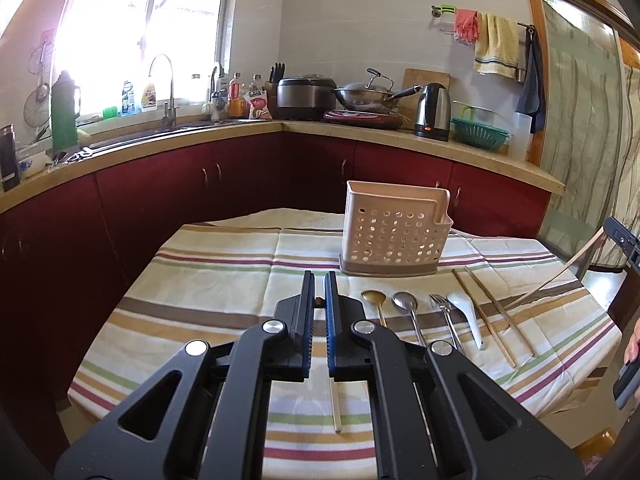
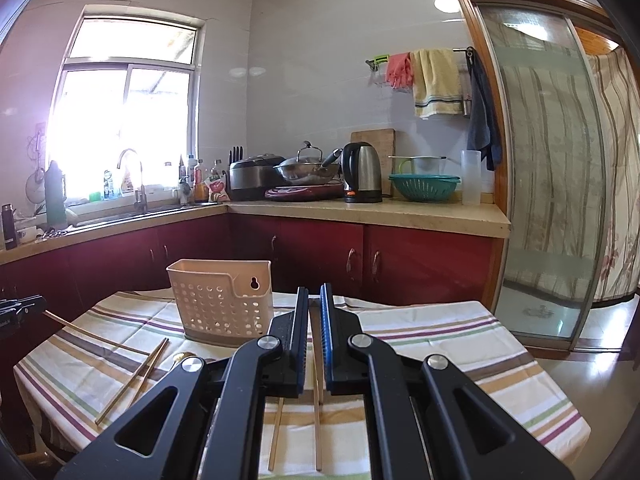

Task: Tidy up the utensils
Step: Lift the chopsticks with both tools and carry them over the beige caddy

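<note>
the table point(image 1: 192, 280) with the striped cloth point(image 1: 224, 256) is the biggest thing here, and the cloth is creased and hangs over the edges, so a gripper dragging low could probably bunch it and shove the whole row of cutlery around. next down, the perforated caddy point(image 1: 394, 236) stands upright at the far side of the cloth. it looks light, so a long piece going in at a slant could likely tip it or push it back.

the left gripper point(image 1: 319, 280) has its jaws clenched nearly together with nothing visibly between the tips, and the right gripper point(image 2: 315, 300) is the same, pinched with no clear hold. they'd need to open before any pick, or they'd just knock things.

the utensils lie flat near the caddy: chopsticks point(image 1: 494, 314), white soup spoon point(image 1: 466, 314), fork point(image 1: 444, 310), steel spoon point(image 1: 406, 304), gold spoon point(image 1: 374, 300). they sit close together, so grabbing one could nudge its neighbour.

hard to see: the handles of the spoons and fork vanish behind the left gripper body, a thin pale stick point(image 1: 335, 406) under it can't be identified, and the right view's pair of sticks point(image 2: 296, 428) is cut off too.
</note>
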The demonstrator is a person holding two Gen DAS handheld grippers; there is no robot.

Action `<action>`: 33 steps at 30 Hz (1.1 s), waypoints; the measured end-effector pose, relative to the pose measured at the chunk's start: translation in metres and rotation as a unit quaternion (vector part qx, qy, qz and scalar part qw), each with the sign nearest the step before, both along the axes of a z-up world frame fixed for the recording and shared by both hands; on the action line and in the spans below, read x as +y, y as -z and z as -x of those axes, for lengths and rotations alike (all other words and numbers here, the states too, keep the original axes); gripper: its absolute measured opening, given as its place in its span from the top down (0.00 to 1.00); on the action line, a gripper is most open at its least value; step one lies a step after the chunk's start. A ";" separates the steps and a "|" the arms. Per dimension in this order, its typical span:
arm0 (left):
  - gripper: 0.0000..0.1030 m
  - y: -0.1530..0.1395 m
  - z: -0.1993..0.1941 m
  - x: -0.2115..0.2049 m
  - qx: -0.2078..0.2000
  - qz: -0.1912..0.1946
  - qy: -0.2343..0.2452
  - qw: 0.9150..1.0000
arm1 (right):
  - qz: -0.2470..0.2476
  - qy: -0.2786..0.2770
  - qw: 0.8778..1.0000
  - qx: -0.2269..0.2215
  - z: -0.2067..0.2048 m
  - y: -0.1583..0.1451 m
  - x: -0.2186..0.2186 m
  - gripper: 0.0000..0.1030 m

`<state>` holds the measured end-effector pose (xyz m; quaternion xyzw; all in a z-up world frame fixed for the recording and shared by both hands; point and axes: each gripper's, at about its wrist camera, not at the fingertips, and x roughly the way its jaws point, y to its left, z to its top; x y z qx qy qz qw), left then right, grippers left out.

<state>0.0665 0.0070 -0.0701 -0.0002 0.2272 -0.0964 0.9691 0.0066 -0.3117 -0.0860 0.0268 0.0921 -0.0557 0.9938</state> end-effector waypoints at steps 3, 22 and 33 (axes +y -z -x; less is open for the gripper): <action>0.94 -0.005 -0.009 -0.001 0.000 -0.001 0.005 1.000 | 0.000 -0.003 1.000 0.000 -0.010 -0.005 -0.002 0.93; 0.94 -0.042 -0.074 -0.003 -0.019 -0.001 0.015 1.000 | 0.006 -0.009 1.000 0.004 -0.053 -0.018 -0.003 0.93; 0.94 -0.049 -0.095 -0.008 -0.025 -0.004 0.028 0.999 | 0.003 -0.008 1.000 0.001 -0.062 -0.030 -0.007 0.93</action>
